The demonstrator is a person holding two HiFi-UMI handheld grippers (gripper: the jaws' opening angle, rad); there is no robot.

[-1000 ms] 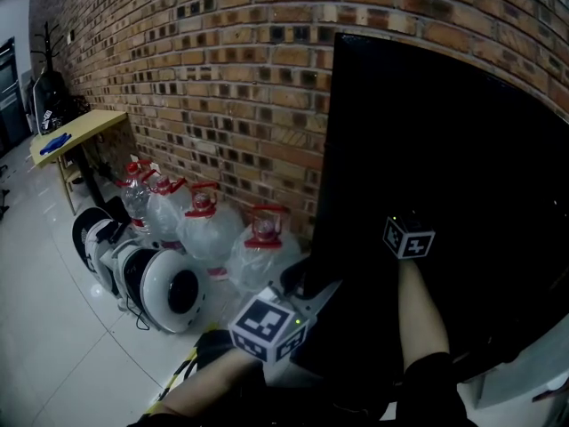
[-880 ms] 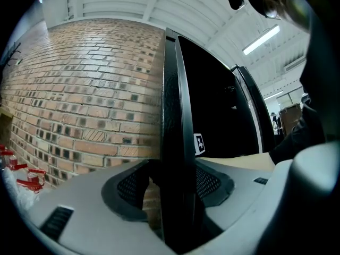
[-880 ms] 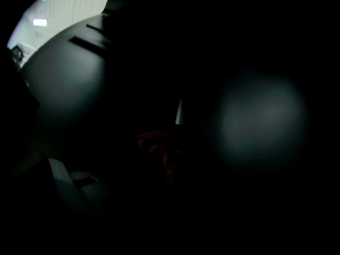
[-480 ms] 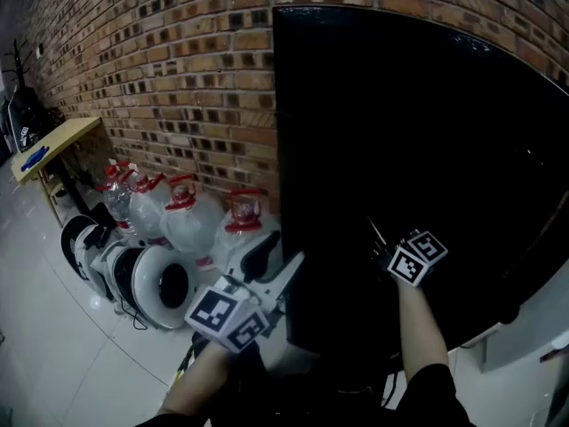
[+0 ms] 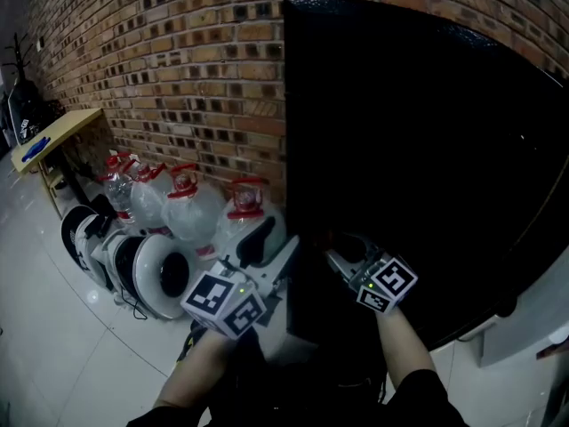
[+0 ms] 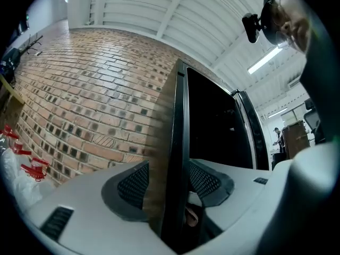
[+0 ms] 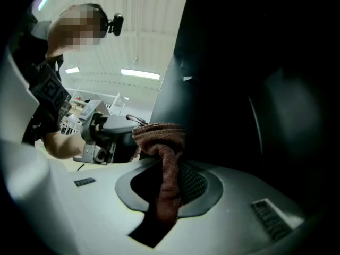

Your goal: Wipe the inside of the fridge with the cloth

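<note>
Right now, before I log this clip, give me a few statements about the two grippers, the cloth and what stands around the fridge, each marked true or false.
1. The right gripper is closed on a brown cloth. True.
2. The left gripper is empty, with nothing between its jaws. False: they are closed on the black door edge of the fridge.
3. Water jugs with red caps stand along the brick wall, left of the fridge in the head view. True.
4. The fridge is white. False: it is black.
5. The cloth lies on the floor by the jugs. False: it hangs from the right gripper's jaws in front of the fridge.
</note>
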